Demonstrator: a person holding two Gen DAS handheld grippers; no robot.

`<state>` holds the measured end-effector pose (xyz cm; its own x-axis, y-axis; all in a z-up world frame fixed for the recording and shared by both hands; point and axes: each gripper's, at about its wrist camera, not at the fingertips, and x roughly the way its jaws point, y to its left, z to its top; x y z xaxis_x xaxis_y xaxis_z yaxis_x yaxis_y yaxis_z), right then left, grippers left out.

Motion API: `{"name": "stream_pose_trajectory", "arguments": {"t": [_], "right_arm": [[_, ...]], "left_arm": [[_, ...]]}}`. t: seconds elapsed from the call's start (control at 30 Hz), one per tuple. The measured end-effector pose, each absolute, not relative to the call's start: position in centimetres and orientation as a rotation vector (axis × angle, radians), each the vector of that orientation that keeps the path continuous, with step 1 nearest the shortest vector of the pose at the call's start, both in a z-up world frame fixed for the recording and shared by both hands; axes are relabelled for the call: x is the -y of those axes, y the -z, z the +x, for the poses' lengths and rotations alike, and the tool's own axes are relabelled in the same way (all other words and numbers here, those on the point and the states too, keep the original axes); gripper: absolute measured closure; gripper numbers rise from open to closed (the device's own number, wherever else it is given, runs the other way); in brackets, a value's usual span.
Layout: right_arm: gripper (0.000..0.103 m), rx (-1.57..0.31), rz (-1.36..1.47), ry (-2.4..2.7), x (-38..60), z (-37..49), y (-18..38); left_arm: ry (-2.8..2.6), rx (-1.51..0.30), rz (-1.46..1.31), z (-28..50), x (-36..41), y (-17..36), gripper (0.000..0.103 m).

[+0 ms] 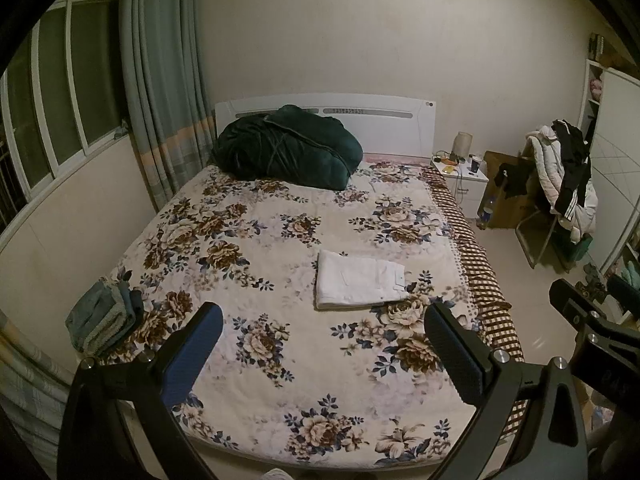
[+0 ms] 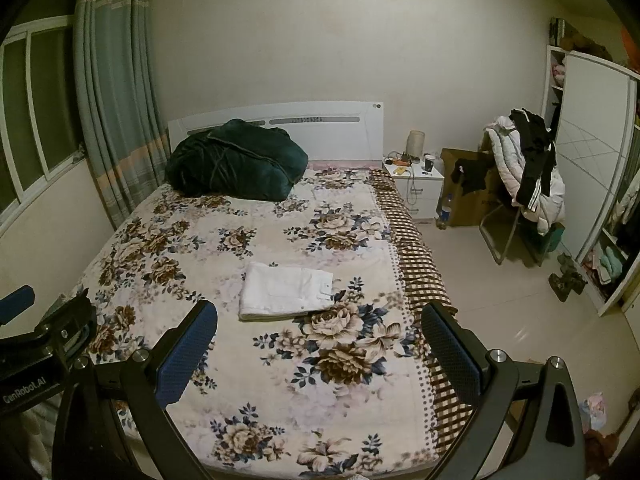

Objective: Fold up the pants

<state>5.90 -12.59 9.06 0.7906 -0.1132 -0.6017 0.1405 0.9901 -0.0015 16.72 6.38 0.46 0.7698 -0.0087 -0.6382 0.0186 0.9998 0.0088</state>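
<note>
Neatly folded, the white pants (image 1: 360,283) lie as a flat, squarish stack of smooth cloth on the floral bedspread (image 1: 280,360), between the dark green bundle (image 1: 286,148) at the headboard and the bed's foot, nearer the checked side edge. Their rounded fold faces the window side; the waistband with its button faces the nightstand side, so the long axis runs across the bed. The left gripper (image 1: 324,350) and right gripper (image 2: 320,350) hover above the foot, jaws spread wide, holding nothing.
</note>
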Motion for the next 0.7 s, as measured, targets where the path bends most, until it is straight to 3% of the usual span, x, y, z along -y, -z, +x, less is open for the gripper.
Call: {"name": "stream_pose_trajectory", "arguments": {"t": [0.7], "right_arm": [[0.0, -0.646, 0.046, 0.134, 12.52, 5.93, -8.79]], "left_arm": [[0.004, -0.676, 0.02, 16.45, -6.33, -0.77, 0.0]]}}
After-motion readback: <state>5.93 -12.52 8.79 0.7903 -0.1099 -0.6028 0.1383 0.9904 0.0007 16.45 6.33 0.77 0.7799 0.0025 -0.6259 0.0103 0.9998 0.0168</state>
